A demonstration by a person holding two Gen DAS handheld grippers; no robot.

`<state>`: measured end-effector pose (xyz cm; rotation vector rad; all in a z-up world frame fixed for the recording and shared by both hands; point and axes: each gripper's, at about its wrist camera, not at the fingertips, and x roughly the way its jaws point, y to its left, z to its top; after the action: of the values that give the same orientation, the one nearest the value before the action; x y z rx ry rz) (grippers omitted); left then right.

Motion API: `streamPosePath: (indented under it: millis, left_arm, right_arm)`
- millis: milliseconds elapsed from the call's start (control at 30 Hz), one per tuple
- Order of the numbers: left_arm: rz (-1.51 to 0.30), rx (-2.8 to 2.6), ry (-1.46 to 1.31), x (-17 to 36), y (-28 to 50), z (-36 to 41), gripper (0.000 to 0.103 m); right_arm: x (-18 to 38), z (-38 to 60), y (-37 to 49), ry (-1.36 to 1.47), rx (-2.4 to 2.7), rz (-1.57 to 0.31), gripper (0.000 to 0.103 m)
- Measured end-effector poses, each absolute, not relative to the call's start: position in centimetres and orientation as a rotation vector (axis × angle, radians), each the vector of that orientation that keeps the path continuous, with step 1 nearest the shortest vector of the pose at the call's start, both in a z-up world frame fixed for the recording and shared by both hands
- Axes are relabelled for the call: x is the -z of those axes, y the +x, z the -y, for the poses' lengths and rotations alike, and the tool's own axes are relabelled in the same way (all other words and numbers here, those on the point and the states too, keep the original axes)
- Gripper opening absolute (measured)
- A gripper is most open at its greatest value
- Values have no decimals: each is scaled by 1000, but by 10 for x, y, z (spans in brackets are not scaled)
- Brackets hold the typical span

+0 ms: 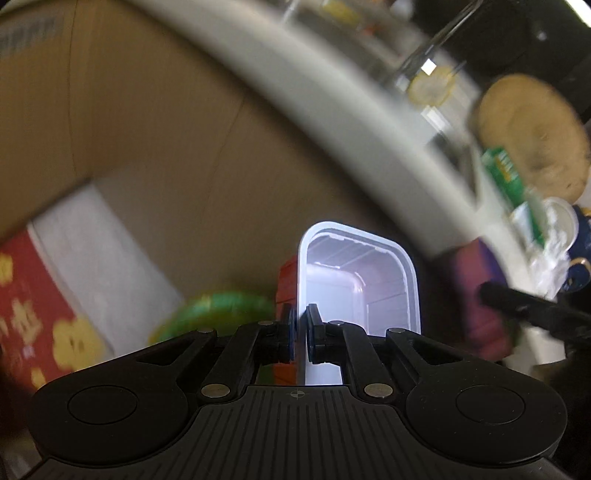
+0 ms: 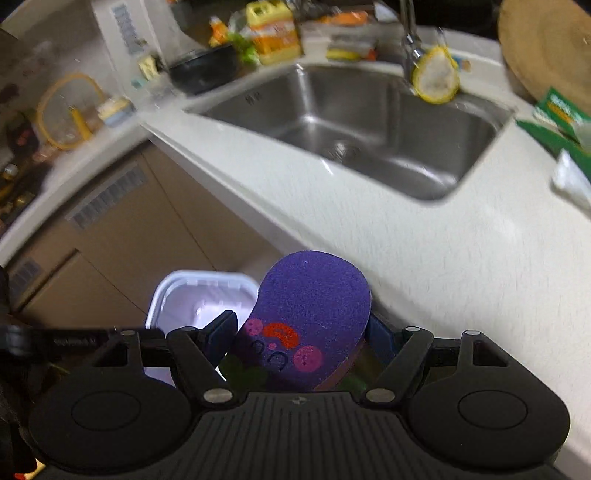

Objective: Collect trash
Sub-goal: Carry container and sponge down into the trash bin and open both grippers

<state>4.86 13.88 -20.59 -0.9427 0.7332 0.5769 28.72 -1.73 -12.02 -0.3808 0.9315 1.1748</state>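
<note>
1. Left gripper (image 1: 301, 328): we log its fingers (image 1: 316, 332) drawn narrow, pinching the rim of a white plastic tray (image 1: 360, 280). The tray is held upright in front of the brown cabinet fronts (image 1: 166, 129), below the counter edge. In the right wrist view the same tray (image 2: 195, 299) shows just left of the right gripper.
2. Right gripper (image 2: 301, 332): we log its fingers (image 2: 221, 332) spread partway and clamped on a purple sponge (image 2: 314, 295) printed with pink dots and a red mark. It is held off the front edge of the counter (image 2: 424, 258). From the left wrist view the sponge (image 1: 476, 295) appears blurred, to the right of the tray.
3. Counter: off-white and speckled, running around a corner; brown cabinet doors (image 2: 129, 229) below it.
4. Sink (image 2: 369, 125): stainless steel, set into the counter, with a faucet (image 2: 410, 40) at the back and a yellow-rimmed scrubber (image 2: 436, 79) hanging at it.
5. Behind the sink: a yellow bottle (image 2: 273, 33) and a dark pot (image 2: 207, 70), among blurred clutter.
6. Right end of the counter: a round wooden board (image 2: 546, 48), green packaging (image 2: 557, 114) and a white crumpled wrapper (image 2: 570, 177).
7. Below, left wrist view: a red box with yellow flowers (image 1: 37, 317) and a blurred green object (image 1: 218, 314); we cannot tell what it is.
</note>
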Motion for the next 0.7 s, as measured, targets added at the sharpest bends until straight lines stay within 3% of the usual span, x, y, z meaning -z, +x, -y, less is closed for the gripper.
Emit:
streamPosePath:
  millis: [200, 300, 400, 533, 700]
  left_arm:
    - [-867, -521, -1030, 324, 69, -143, 10]
    - [-927, -500, -1190, 403, 78, -148, 17]
    - [-905, -566, -1230, 449, 78, -148, 17]
    - [-924, -663, -1175, 453, 69, -149, 18]
    - [-852, -752, -1177, 405, 27, -152, 18]
  right_arm:
    - [155, 43, 270, -458, -1032, -1023, 76]
    - [174, 52, 267, -509, -969, -1076, 76]
    - [197, 58, 259, -595, -962, -1076, 76]
    - [253, 53, 247, -730, -1020, -1105, 76]
    - [321, 27, 226, -744, -1140, -1221, 76]
